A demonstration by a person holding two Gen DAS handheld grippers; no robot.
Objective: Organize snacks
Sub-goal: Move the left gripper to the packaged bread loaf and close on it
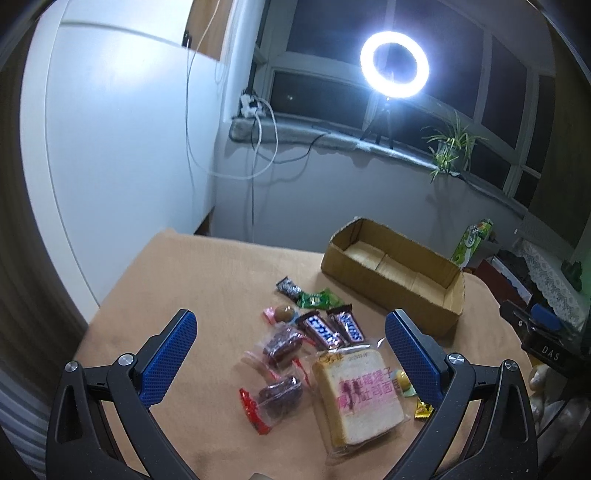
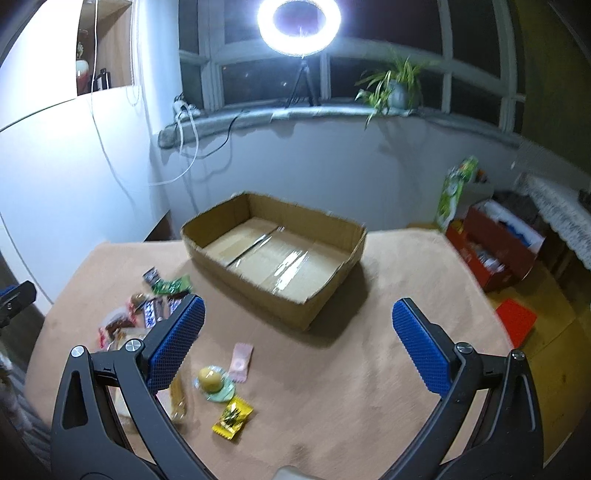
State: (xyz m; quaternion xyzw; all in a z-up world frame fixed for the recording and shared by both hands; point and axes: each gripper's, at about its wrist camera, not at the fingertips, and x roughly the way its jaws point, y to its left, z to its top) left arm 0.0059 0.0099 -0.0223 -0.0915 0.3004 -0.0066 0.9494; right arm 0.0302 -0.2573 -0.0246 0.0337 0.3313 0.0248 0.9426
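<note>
While both of your tools hang above the tan tablecloth (image 2: 369, 362) with nothing between their blue pads, the snacks lie spread out below them. Your left gripper (image 1: 290, 332) has its jaws spread wide, and nearest to it sits a wrapped slice of bread (image 1: 356, 395), pale with a tan crust and pink characters printed across the clear wrapper. Just beside that on the left are two clear packs of dark red dates (image 1: 282, 373) with red ends. A little farther lie two Snickers bars (image 1: 332, 326), side by side and touching, brown with blue and white lettering. Past them sit a green candy packet (image 1: 317, 298) and a small dark wrapper (image 1: 289, 286).

Your right gripper (image 2: 297, 319) is also spread wide and empty. Close to it lies a yellow sachet (image 2: 232, 421), then a round yellowish sweet on a pale green wrapper (image 2: 212, 380), then a small pink packet (image 2: 241, 362) just beyond.

Farther back stands the open cardboard box (image 2: 332, 291), shallow, its taped floor bare. A ring light (image 2: 299, 27) and a potted plant (image 2: 397, 88) stand on the windowsill.
</note>
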